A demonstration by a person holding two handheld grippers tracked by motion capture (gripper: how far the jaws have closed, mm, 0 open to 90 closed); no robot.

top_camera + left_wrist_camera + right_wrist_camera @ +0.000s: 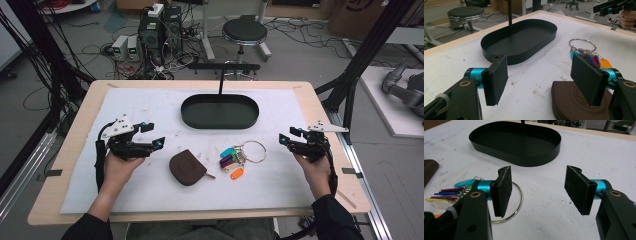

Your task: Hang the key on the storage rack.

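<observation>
Both grippers, left gripper (pixel 152 135) and right gripper (pixel 288 136), are gaping wide, holding nothing. Between them a rounded brown leather pouch (pixel 187 168) is lying zipped beside a key ring (pixel 242 154) with colourful tags, near the black oval tray (pixel 220 111).

A robotics lab, set up for recording.

A pale wooden table (pixel 65 150) covered with a white foam sheet (pixel 150 107) stands on a grey concrete floor (pixel 300 55), framed by black metal rig struts (pixel 367 47). Behind it, loose black cables (pixel 100 50) sprawl across the floor around a stack of black computer towers (pixel 160 27) and small grey power boxes (pixel 125 47). A round black stool with chrome legs (pixel 245 32) sits just beyond the table's far edge. At the right, on a white platform, lies a grey jointed robot arm (pixel 405 87), and brown cardboard boxes (pixel 350 15) line the back.
</observation>
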